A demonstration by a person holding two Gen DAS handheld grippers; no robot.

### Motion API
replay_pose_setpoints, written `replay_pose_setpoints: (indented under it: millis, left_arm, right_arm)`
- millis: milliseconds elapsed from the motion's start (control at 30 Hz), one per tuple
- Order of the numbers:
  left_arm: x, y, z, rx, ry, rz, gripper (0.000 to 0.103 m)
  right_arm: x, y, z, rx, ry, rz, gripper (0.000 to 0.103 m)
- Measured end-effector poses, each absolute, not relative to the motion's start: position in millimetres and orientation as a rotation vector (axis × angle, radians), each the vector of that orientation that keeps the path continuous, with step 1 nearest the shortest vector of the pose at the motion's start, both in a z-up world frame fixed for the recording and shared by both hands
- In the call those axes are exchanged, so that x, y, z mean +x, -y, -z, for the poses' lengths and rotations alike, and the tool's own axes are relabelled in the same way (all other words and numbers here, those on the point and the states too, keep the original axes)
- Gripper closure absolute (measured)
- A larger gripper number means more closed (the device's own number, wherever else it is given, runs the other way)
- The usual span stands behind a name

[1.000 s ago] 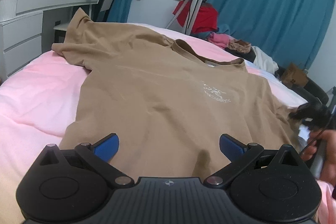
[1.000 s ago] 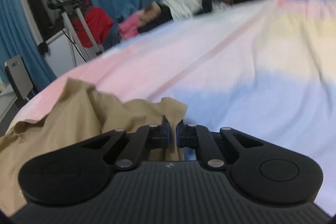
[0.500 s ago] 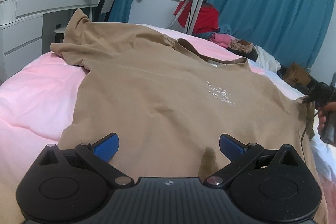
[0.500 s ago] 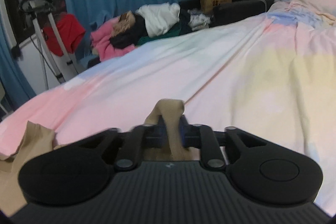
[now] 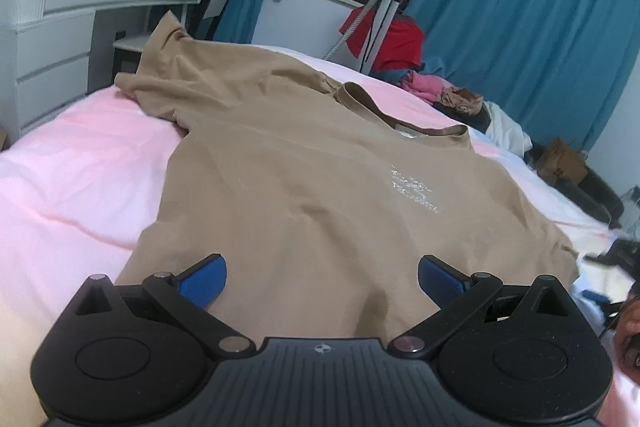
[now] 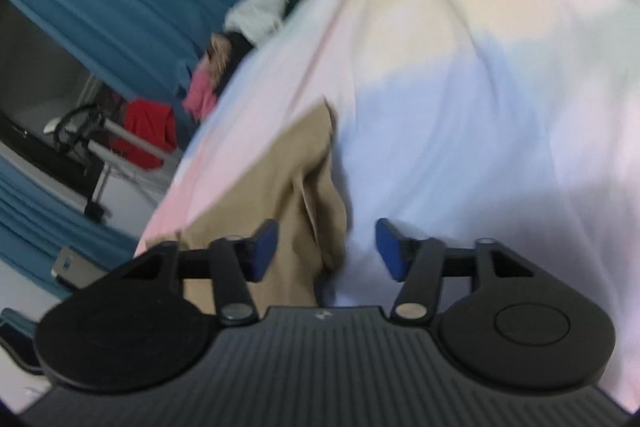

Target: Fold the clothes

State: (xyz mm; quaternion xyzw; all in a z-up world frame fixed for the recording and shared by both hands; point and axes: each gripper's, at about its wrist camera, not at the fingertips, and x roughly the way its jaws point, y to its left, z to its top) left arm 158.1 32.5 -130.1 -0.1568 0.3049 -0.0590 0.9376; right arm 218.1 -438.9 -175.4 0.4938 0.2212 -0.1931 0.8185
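Closest in, the left gripper [image 5: 322,281] hangs low over the hem of the tan T-shirt [image 5: 304,163], its blue pads spread wide and clamping nothing, cloth lying under the gap. Over on the other side, the right gripper [image 6: 326,247] is tilted and blurred, its jaws closing at this moment but the pads clear of any cloth; a bunched fold of the tan T-shirt [image 6: 308,195] sits between them, nearer the left pad, loose on the bed. The shirt lies front-up on the bed [image 5: 80,171], chest print showing, collar pointing away, one sleeve reaching toward the far left edge. Beyond the pastel sheet, a pile of clothes [image 5: 460,99] rests near a tripod [image 5: 384,11], with a white dresser [image 5: 52,39] to the left and blue curtains [image 5: 520,7] at the back.
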Motion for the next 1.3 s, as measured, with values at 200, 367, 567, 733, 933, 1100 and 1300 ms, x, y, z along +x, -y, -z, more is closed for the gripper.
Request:
replay_pose_setpoints:
  millis: [200, 367, 567, 733, 933, 1100, 1300]
  left_arm:
    - [157.2, -32.1, 130.6, -0.331, -0.628, 0.101, 0.000]
    - [163.9, -31.8, 136.7, -0.328, -0.639, 0.091, 0.000]
    - [165.2, -27.8, 139.5, -0.292, -0.634, 0.087, 0.000]
    - [165.6, -27.5, 140.2, -0.295, -0.633, 0.087, 0.000]
    - [166.1, -27.0, 140.0, -0.299, -0.636, 0.086, 0.000]
    - [166.2, -26.5, 139.5, -0.289, -0.637, 0.086, 0.000]
    - [164.9, -28.2, 138.2, -0.296, -0.639, 0.088, 0.000]
  right_arm:
    - [231.9, 441.1, 202.0, 1.122, -0.481, 0.416, 0.062]
    - [242.2, 449.4, 201.9, 1.083, -0.447, 0.395, 0.097]
    - [226.5, 457.1, 180.8, 1.028, -0.333, 0.453, 0.100]
    - [218.6, 468.3, 171.8, 0.995, -0.296, 0.501, 0.100]
    - [209.0, 478.6, 170.6, 0.975, -0.302, 0.541, 0.099]
    - [203.1, 455.8, 178.0, 1.088, -0.401, 0.435, 0.097]
    - [210.0, 418.4, 166.9, 1.072, -0.427, 0.307, 0.046]
